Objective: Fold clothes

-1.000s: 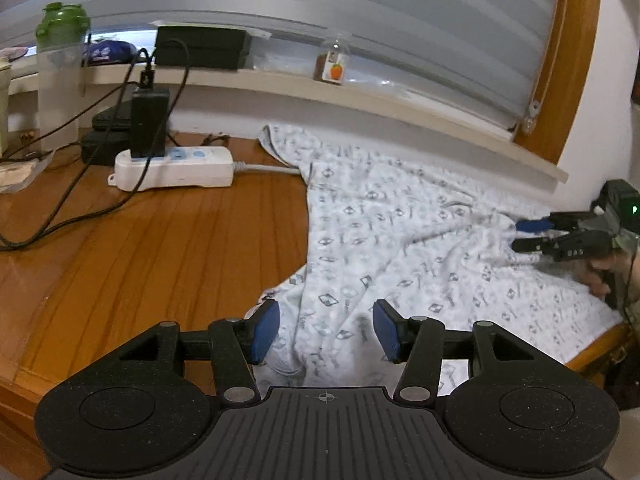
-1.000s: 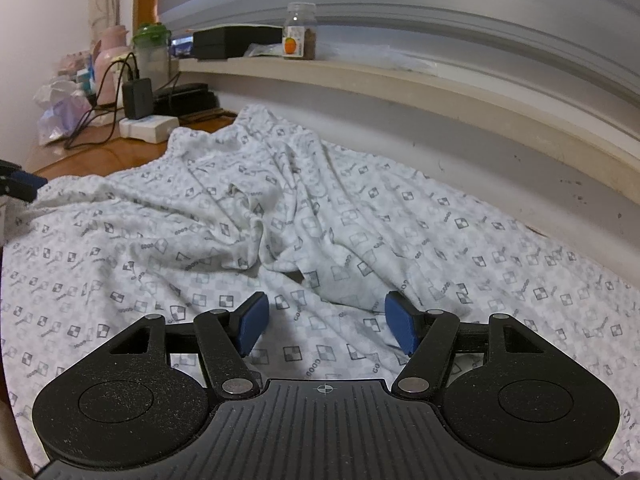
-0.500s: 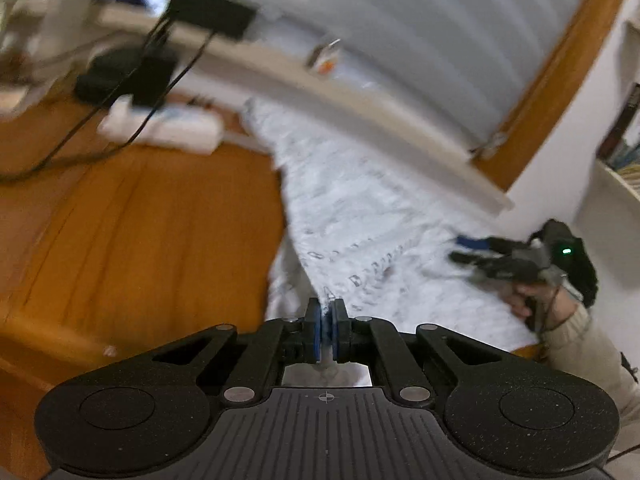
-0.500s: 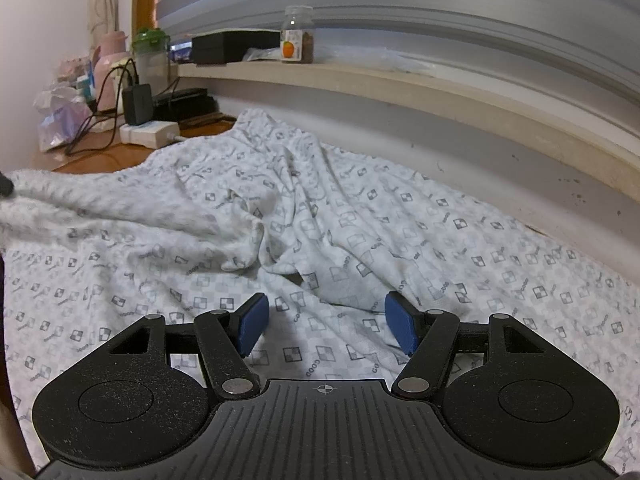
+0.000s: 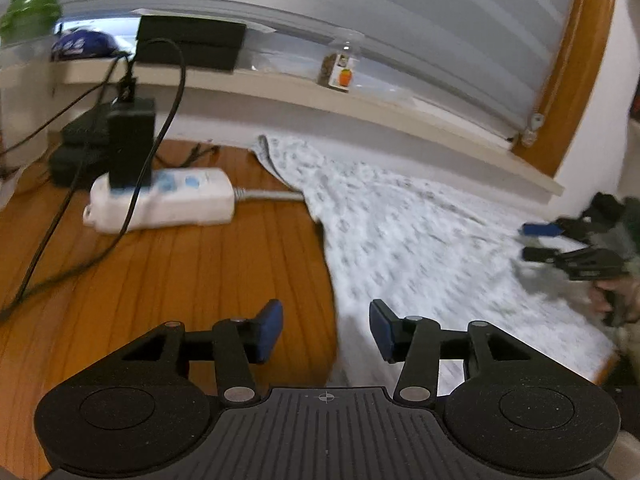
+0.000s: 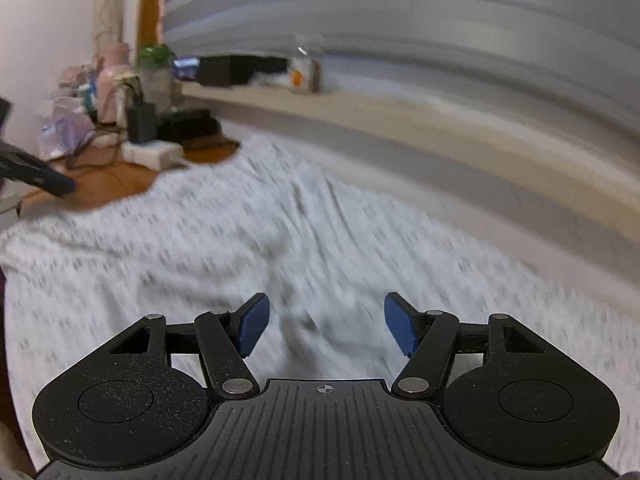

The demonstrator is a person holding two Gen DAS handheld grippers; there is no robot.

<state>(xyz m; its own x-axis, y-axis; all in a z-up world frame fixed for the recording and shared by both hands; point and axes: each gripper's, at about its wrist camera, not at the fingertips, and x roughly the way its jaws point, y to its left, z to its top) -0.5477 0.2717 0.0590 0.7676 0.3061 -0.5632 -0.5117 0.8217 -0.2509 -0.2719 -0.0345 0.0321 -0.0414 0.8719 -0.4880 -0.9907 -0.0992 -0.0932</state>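
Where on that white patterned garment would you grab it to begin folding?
Probably the garment along its left edge beside the bare wood, coming from the wooden side: the cloth lies flat there, so that border is the easiest part to pinch.

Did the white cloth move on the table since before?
Yes. The patterned garment was pulled out flatter: its near edge, bunched by the left gripper before, now runs straighter along the wooden table. The gripper's jaws have just reopened, empty.
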